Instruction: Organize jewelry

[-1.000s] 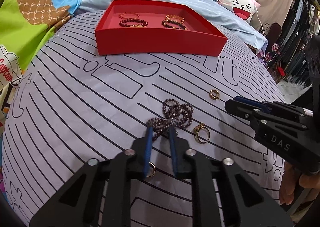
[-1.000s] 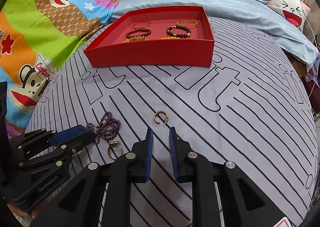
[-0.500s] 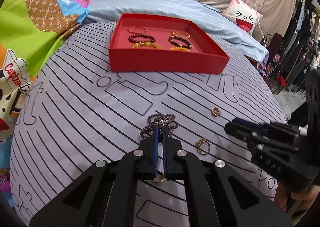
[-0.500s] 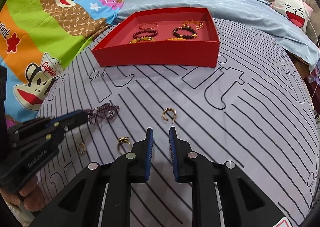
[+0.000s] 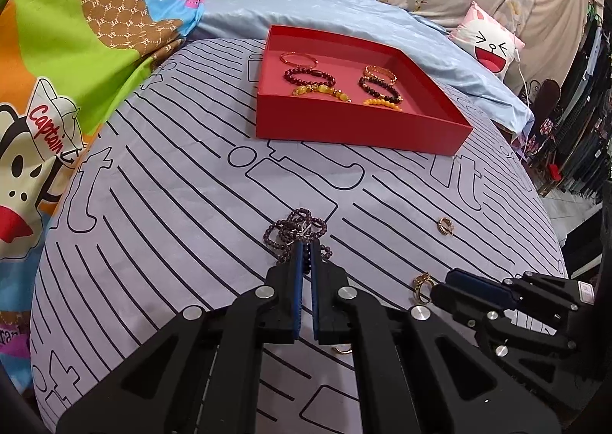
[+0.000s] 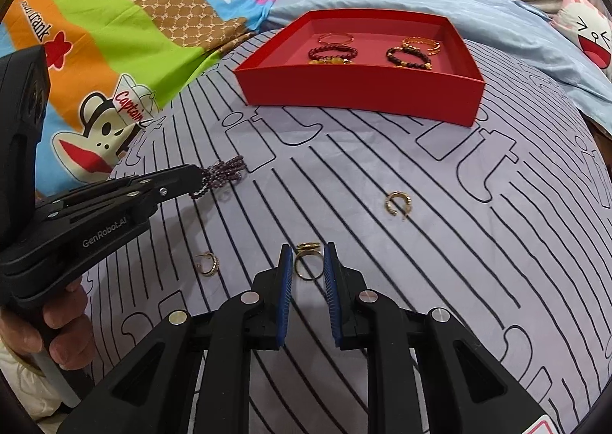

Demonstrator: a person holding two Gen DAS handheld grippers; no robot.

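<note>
- Left tongs (image 5: 305, 248): pads clamped on the purple bead necklace (image 5: 302, 227), which is bunched at the tips above the striped bedsheet (image 5: 172, 212). In the right wrist view the strand (image 6: 225, 172) hangs from the left tongs (image 6: 191, 175).
- Right tongs (image 6: 309, 265): pads apart, one on each side of the gold ring (image 6: 306, 261), which lies on the bedsheet. Contact with the ring cannot be confirmed.
- Red tray (image 6: 359, 89): landmark, at the far side of the bedsheet. It holds several bracelets (image 6: 331, 53) (dark bead, amber and gold).
- Open gold ear cuff (image 6: 397, 201): on the sheet between the tray and the right tongs, apart from both.
- Small gold hoop (image 6: 207, 263): nearer the camera than the tray, just left of the gold ring and below the left tongs.
</note>
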